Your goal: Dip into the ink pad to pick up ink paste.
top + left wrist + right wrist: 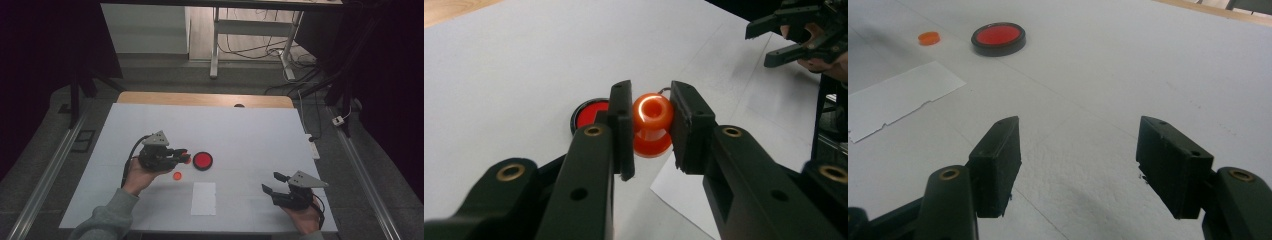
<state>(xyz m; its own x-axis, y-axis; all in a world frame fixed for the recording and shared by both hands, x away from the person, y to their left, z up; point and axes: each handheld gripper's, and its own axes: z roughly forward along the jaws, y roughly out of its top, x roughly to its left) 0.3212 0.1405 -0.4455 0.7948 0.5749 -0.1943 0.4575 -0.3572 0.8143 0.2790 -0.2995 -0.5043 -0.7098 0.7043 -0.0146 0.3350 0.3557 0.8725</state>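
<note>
The left gripper (pixel 651 125) pinched an orange spool-shaped piece (pixel 652 125), with the black-rimmed red disc (pixel 202 160) at its 3 o'clock. The right gripper (pixel 1078 167) hung wide open and empty over the white table (pixel 250 130).

A white tabletop (pixel 250 130) with a wooden far edge (pixel 205 98) stands on a grey floor (pixel 160 75). Beyond it rise the white legs of another table (pixel 216 45), with dark cables (pixel 250 50) trailing across the floor and a white plug (pixel 339 120) at the right.
</note>
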